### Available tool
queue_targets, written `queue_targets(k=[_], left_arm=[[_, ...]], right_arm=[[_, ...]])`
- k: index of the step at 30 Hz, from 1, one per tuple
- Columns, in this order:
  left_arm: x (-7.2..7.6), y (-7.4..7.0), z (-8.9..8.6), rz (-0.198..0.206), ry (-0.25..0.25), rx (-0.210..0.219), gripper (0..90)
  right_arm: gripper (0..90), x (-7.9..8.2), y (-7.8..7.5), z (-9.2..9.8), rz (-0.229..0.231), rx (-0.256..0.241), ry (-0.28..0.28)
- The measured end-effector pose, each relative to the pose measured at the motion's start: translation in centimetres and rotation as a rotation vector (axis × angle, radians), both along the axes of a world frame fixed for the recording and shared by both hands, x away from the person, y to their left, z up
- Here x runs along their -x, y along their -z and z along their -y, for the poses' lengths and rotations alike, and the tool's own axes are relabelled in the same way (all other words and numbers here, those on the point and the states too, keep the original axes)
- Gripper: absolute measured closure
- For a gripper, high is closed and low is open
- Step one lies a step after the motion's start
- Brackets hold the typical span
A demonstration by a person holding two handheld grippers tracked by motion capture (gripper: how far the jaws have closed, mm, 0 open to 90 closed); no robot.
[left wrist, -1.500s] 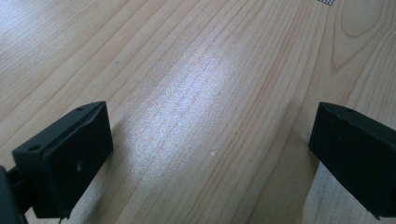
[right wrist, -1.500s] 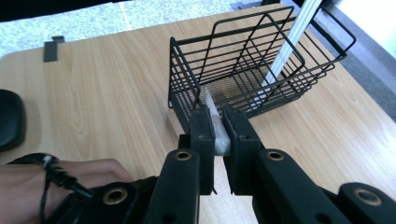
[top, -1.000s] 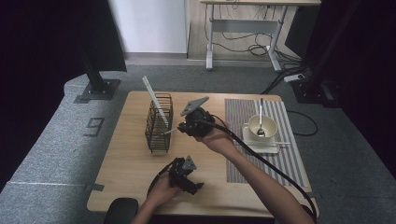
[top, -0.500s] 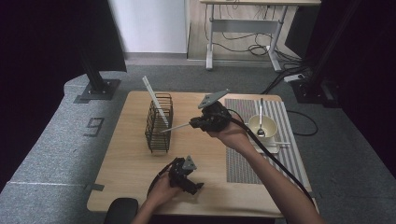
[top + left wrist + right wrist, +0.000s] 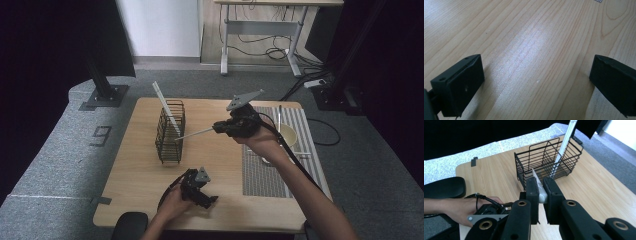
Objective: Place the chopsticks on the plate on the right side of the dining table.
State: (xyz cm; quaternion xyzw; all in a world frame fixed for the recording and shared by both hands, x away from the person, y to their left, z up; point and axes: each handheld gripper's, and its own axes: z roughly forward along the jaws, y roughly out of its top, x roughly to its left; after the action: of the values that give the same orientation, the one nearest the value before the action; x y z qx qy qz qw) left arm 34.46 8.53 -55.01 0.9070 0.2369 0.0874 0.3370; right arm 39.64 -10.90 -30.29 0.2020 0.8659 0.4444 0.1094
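Note:
My right gripper (image 5: 219, 128) hovers over the middle of the table, shut on a slim white utensil (image 5: 194, 134) whose free end points left and reaches the black wire basket (image 5: 169, 134). In the right gripper view the utensil (image 5: 537, 179) sits clamped between the jaws of that gripper (image 5: 540, 188), with the basket (image 5: 541, 161) just beyond. A long white stick (image 5: 164, 104) leans inside the basket. Near the table's front edge, my left gripper (image 5: 209, 199) rests open. The left gripper view shows bare wood between the jaws of this gripper (image 5: 536, 75).
A pale cup (image 5: 291, 136) with a utensil (image 5: 279, 116) in it stands on a striped grey mat (image 5: 270, 172) at the table's right. Cables trail from both grippers. Grey floor surrounds the wooden table (image 5: 135, 170); a desk frame stands far behind.
My right hand has shifted to the right and turned, so the white utensil now lies nearly level with its end at the basket. The left gripper has stayed put.

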Motion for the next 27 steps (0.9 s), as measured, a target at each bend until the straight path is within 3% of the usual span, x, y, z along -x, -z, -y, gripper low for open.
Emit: queue_targets(k=[12, 18, 21, 24, 27], left_arm=[[-0.2, -0.2, -0.5, -0.01, -0.005, -0.008, 0.6], [-0.6, -0.6, -0.9, -0.043, -0.025, -0.006, 3.4], [-0.6, -1.0, -1.0, -0.039, -0.026, -0.012, 4.4], [-0.9, -1.9, -1.3, -0.047, -0.007, 0.045, 10.0], [-0.9, -2.8, -1.3, -0.018, 0.005, 0.056, 13.5]], right_arm=[[82.3, 1.4, -2.5, 2.9, 0.037, -0.02, 0.027], [82.3, 1.9, -2.4, 3.8, 0.043, -0.017, 0.028], [82.3, 2.2, -2.0, 4.1, 0.039, -0.015, 0.026], [82.3, 2.6, -1.5, 4.4, 0.034, -0.009, 0.019], [82.2, 2.8, -1.4, 4.5, 0.031, -0.007, 0.014]])
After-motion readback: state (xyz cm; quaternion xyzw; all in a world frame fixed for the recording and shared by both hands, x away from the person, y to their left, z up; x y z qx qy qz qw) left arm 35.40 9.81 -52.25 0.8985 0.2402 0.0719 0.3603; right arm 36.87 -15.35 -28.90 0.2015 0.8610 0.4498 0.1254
